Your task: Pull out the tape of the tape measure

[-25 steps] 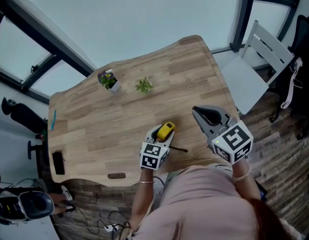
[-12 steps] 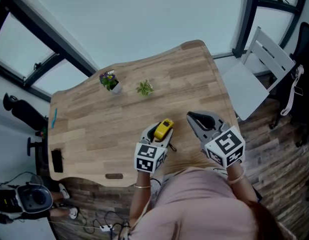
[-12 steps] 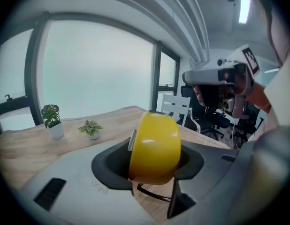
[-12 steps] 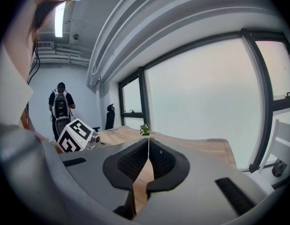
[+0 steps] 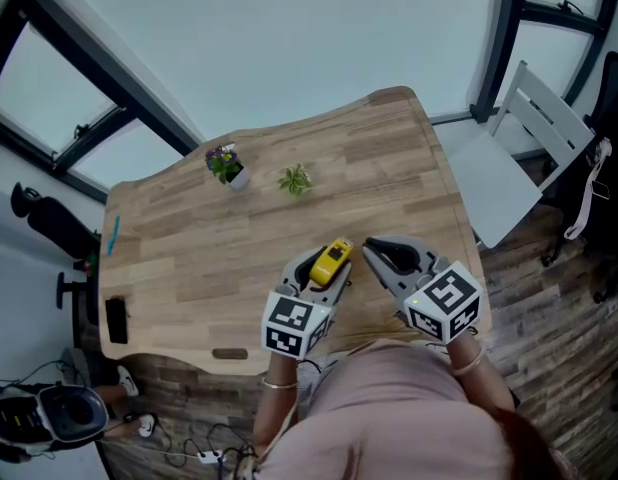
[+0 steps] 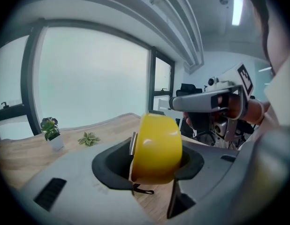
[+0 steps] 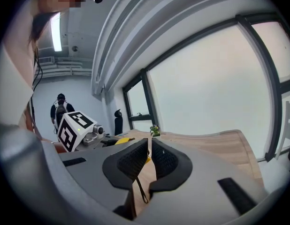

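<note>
Tape measure near table front edge.

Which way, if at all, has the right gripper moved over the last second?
Yes. In the head view the right gripper has slid left, away from the table's right edge and closer to the yellow tape measure.

The pale wooden counter has a wavy far edge. Towards that edge stand a small potted plant with purple flowers and, near it, a green sprig. Along the left end lie a blue pen-like stick and a black block; a dark oblong piece lies by the near edge.
</note>
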### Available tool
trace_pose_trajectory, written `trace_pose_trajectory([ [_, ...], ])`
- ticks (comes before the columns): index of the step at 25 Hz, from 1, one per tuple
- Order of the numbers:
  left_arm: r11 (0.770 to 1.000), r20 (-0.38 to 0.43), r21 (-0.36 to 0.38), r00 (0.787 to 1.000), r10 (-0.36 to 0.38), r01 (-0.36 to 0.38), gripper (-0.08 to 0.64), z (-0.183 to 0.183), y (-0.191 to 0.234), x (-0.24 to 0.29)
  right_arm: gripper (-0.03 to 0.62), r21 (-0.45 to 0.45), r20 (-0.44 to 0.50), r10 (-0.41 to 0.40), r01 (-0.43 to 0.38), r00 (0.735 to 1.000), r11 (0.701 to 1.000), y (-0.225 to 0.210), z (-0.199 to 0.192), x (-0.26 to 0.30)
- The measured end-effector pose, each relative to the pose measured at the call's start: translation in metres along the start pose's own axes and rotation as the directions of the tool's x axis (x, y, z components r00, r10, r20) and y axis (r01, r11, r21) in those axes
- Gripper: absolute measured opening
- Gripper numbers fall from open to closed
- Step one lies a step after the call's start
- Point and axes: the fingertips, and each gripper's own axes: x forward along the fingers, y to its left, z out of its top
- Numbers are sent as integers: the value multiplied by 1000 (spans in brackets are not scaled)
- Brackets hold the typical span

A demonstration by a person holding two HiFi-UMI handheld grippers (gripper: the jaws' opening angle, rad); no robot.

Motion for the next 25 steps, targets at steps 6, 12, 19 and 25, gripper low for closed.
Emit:
trace_pose_trajectory([
  [6,999,43,0,998,-51,51,187,13,-7,-13,2,151,46,56,-62,997,987,5,0,4],
  [12,998,22,44,998,-54,53,187,12,-9,-19,41,270,66,104,-118,992,956,5,-2,11],
  [19,994,65,74,995,-80,75,187,19,-15,-29,61,473,130,167,-209,977,856,5,-8,16],
  [25,994,96,68,991,-90,84,187,24,-16,-36,64,654,264,226,-346,938,673,5,-2,15],
])
